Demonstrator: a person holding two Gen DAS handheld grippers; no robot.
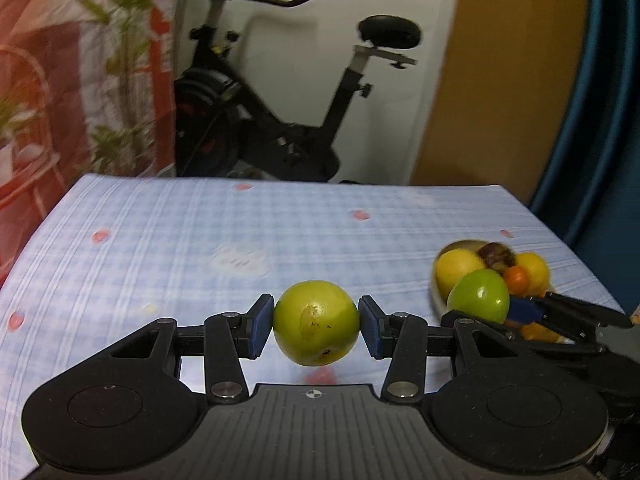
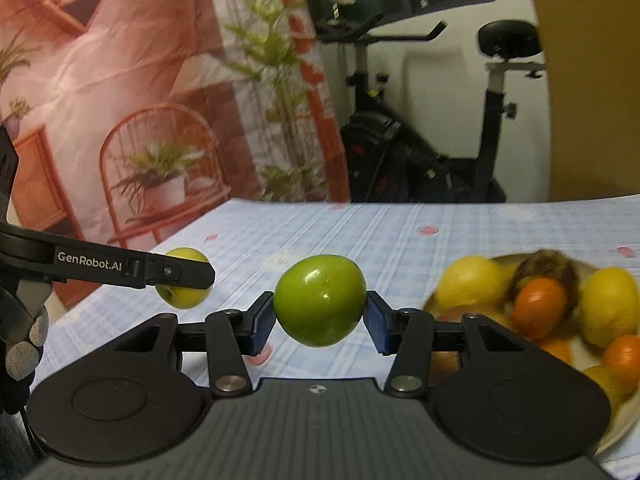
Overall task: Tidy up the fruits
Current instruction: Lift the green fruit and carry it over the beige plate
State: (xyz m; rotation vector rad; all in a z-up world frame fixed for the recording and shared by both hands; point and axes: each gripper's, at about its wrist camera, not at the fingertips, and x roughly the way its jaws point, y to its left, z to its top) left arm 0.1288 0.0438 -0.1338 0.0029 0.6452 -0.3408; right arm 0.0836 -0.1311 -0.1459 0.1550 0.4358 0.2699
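My left tongs (image 1: 316, 326) stand narrow, blue pads pressing a yellowish-green round fruit (image 1: 316, 324) off the blue checked tablecloth (image 1: 180, 248). My right tongs (image 2: 320, 314) are narrow too, clamping a brighter green round fruit (image 2: 320, 300) just left of the pale bowl of yellow and orange fruit (image 2: 624, 420). Only the right camera shows my gloved hand (image 2: 24, 344).

Bowl (image 2: 624, 428) cut off by right edge, its fruit motion-blurred. Left gripper's finger (image 2: 176, 274) hides middle of yellow-green fruit (image 2: 182, 298). Dark fruit (image 2: 546, 264) unidentifiable.
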